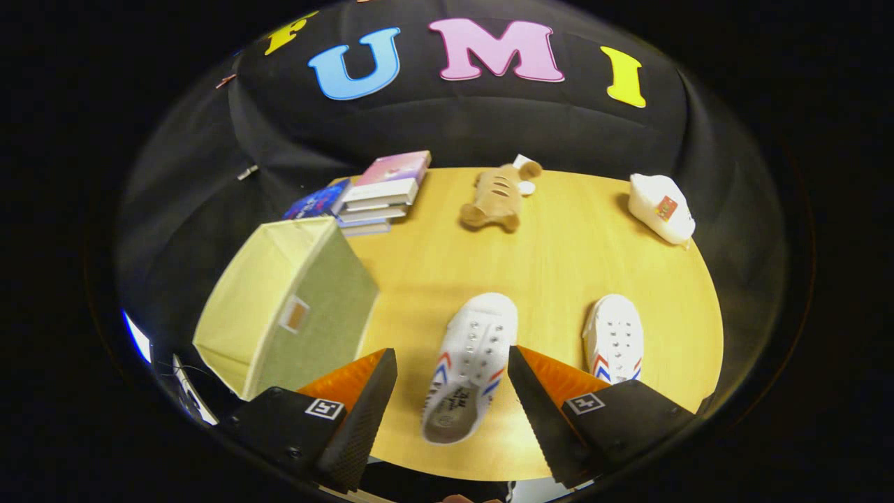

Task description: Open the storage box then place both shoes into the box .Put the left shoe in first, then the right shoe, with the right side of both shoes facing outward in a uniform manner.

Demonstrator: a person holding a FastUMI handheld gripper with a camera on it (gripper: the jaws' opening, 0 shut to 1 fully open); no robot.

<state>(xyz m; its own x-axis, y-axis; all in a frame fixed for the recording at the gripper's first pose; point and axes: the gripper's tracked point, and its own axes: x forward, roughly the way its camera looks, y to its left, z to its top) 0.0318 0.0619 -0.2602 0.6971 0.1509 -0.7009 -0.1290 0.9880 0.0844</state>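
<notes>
A white canvas shoe (466, 367) with red and blue side stripes lies on the wooden table (559, 258), its heel end between my fingers and its toe pointing away. My gripper (452, 363) hovers above it, open, touching nothing. A second matching white shoe (616, 339) lies just right of the right finger, partly hidden by it. The storage box (290, 304), pale yellow-green fabric with a small label pocket, stands left of the left finger with its top open.
Beyond the box lies a stack of books (380, 192). A brown plush toy (499, 195) rests at the table's far middle, and a white pouch-like object (662, 207) at the far right. The round table edge runs close behind both shoes.
</notes>
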